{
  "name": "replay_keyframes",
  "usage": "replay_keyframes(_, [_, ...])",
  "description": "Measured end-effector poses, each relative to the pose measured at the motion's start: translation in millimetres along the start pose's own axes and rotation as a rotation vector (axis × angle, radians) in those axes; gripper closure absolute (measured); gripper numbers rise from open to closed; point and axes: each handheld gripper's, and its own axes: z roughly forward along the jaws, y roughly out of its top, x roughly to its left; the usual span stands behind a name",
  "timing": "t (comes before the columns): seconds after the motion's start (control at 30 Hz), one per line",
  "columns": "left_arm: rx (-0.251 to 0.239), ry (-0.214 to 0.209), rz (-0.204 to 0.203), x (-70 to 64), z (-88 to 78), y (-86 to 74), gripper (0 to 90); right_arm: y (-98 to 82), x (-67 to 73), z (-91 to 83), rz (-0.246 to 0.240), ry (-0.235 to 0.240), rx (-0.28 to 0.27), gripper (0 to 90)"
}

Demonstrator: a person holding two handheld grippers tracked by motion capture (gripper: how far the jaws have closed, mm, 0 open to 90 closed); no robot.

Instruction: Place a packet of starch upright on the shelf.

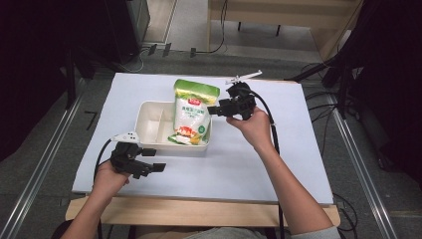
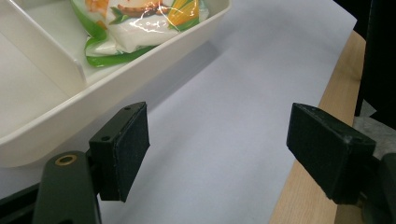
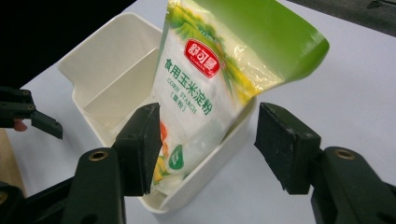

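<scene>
Here your left gripper (image 1: 158,167) is resting low on the white bench (image 1: 249,164), jaws spread apart, just beside the white divided bin (image 1: 149,112). The corn starch bag (image 1: 191,112) is leaning in the bin's right compartment. Your right gripper (image 1: 211,110) is hovering beside the bag, jaws spread, pinching nothing.

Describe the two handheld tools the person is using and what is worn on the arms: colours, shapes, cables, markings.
Each black handheld claw, left and right, has two flat rectangular pads on angular arms with a brass-coloured rivet. A light grey plate tops each, and a black cable trails back. Forearms are bare; a grey sleeve edge shows at the right elbow.
</scene>
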Motion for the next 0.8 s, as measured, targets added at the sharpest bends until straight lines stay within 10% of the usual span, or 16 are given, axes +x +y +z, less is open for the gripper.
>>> replay_keyframes(0.8, [-0.005,-0.002,0.015,-3.6,-1.1,0.4,21.9,-81.6,4.8,-32.1,-0.023,-0.002,-0.031,41.7])
